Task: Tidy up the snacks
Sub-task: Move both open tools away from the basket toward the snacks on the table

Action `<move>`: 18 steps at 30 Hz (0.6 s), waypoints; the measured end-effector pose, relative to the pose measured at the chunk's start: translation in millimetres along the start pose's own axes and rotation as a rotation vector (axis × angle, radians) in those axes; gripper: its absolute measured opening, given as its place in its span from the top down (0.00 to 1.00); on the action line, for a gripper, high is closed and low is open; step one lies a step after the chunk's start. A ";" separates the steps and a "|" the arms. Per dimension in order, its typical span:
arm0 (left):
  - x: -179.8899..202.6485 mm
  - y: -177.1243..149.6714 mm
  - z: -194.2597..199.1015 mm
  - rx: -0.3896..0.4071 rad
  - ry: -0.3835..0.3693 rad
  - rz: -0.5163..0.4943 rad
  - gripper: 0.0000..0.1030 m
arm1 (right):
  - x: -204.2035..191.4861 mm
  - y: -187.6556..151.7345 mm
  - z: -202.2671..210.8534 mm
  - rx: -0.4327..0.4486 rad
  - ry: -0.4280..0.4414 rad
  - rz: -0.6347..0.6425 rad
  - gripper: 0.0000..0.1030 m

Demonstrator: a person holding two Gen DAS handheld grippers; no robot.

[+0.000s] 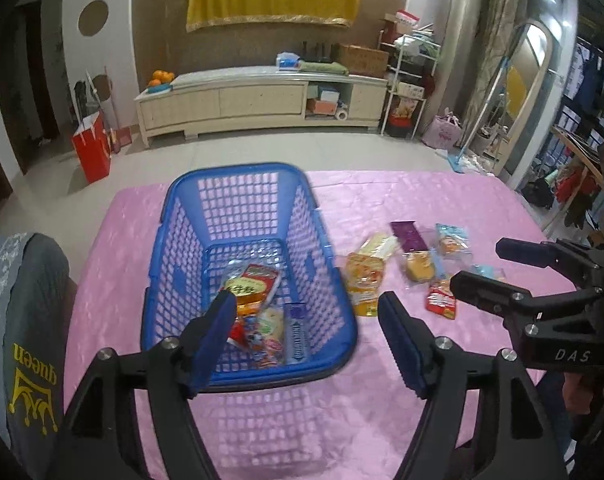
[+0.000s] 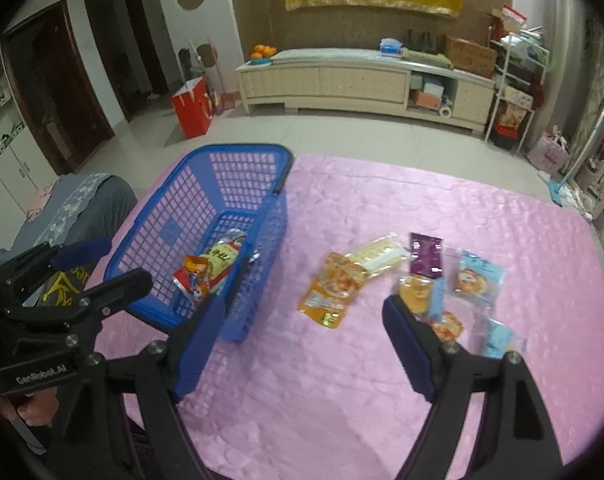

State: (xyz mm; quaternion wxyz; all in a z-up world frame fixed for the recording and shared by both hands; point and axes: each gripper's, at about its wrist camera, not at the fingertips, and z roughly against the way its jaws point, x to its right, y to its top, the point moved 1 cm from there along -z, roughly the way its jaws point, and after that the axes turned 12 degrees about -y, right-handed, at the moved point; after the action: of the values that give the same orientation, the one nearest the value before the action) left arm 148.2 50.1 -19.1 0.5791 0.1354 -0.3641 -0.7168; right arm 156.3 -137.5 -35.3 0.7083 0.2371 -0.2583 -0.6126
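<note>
**Both claws wide and empty over the snack table**

One blue basket (image 1: 238, 216) sits at the left of the pink tablecloth (image 2: 381, 400), and there are packets in it already: an orange-and-red pouch (image 1: 254, 286) on top, with about three more beneath it, though that pile is too jumbled for a firm count. Out on the cloth to the basket's right, seven loose snacks lie in a cluster: one orange pouch (image 2: 331, 288), one pale yellow packet (image 2: 379, 258), one purple packet (image 2: 425, 254), one clear-wrapped cake (image 2: 415, 288), one light-blue packet (image 2: 477, 272), one red-orange packet (image 2: 447, 326) and one more blue-wrapped packet (image 2: 499, 340) nearest the camera. The left gripper (image 1: 307, 312) hangs above the basket's near end, fingers spread well apart, nothing between them. The right gripper (image 2: 303, 314) hovers above the cloth between basket and cluster, equally wide, gripping nothing.
</note>
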 end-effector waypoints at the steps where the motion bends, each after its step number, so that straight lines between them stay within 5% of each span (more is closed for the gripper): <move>1: 6.8 0.5 0.4 0.002 -0.002 -0.009 0.25 | 8.2 -2.9 4.7 0.007 -0.009 -0.012 0.16; 18: 112.2 5.6 -46.4 -0.047 -0.074 -0.146 0.25 | 121.3 -41.0 21.8 -0.014 -0.117 -0.146 0.15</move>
State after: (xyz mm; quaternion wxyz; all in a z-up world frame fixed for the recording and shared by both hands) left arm 148.1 -71.4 -22.2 0.5146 0.1213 -0.3574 -0.7699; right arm 125.5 -263.7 -36.4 0.6472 0.2139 -0.2770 -0.6772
